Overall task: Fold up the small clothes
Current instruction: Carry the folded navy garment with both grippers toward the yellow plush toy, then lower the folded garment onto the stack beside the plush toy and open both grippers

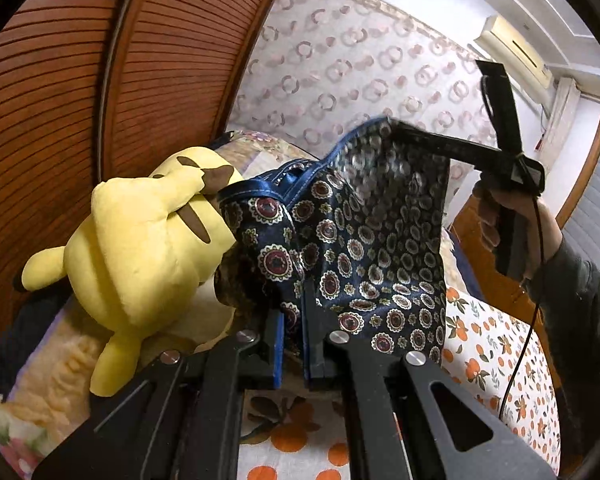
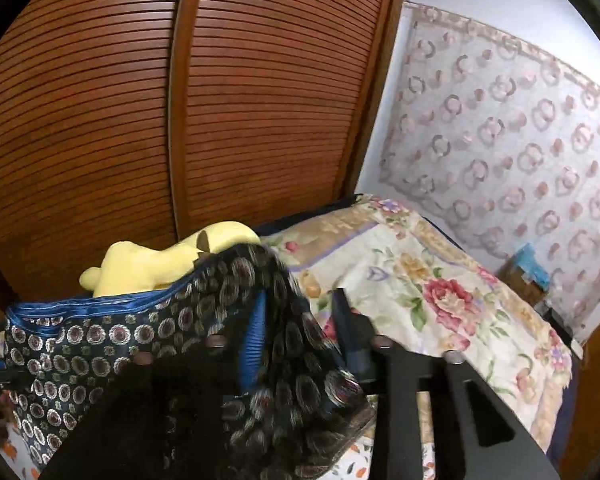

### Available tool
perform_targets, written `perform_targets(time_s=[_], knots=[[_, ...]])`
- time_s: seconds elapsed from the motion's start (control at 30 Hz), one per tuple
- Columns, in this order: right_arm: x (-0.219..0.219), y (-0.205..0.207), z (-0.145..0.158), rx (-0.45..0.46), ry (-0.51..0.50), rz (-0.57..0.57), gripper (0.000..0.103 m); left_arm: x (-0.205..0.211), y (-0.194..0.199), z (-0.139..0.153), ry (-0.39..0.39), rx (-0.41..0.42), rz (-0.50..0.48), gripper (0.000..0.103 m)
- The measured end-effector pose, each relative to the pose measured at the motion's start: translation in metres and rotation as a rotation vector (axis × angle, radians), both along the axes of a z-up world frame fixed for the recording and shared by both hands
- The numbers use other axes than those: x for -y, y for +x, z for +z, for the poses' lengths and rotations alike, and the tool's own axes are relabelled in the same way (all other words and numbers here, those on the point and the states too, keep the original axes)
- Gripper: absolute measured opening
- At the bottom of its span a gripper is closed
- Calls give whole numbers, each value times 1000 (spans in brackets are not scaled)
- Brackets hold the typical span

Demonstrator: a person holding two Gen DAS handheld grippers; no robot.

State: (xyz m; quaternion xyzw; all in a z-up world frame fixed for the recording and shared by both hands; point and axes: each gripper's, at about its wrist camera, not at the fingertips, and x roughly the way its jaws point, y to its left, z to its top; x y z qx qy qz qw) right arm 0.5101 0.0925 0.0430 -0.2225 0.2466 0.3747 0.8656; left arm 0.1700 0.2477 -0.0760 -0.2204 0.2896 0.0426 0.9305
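Patterned garment [image 1: 364, 248] pinched by left claw [image 1: 296, 344], right claw [image 2: 300, 344] spread, above floral bedspread [image 2: 440, 280] near louvred wardrobe [image 2: 180, 100].

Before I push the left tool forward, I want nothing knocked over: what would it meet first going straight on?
The patterned cloth that the left tool already pinches. Past it, probably the yellow plush toy just to the left, though depth is unclear.

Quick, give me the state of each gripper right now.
Left gripper: shut on the patterned cloth.
Right gripper: open, jaws apart, the cloth draped over one finger but not pinched.
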Motion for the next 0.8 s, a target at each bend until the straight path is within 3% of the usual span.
perform_targets(time_s=[0.13, 0.23, 0.3, 0.4, 0.47, 0.5, 0.67, 0.7, 0.8], knots=[[12, -15, 1, -18, 40, -22, 65, -2, 2, -1, 9, -6, 2, 7], [22, -37, -5, -34, 77, -20, 66, 0, 2, 1, 27, -7, 0, 7], [22, -40, -16, -96, 82, 9, 66, 3, 3, 2, 47, -14, 1, 7], [14, -39, -42, -182, 31, 14, 66, 4, 4, 3, 61, -20, 5, 7], [3, -35, -62, -241, -9, 29, 66, 4, 4, 3, 71, -23, 9, 13], [-3, -34, -71, -252, -23, 24, 66, 5, 4, 5, 82, -23, 11, 18], [-21, -36, -83, -252, -25, 10, 66, 6, -5, 18, 147, -1, 15, 66], [-23, -40, -81, -250, -19, 12, 66, 5, -9, 22, 158, 5, 23, 85], [-22, -55, -76, -231, -6, 12, 66, 5, -16, 28, 212, 4, 67, 93]])
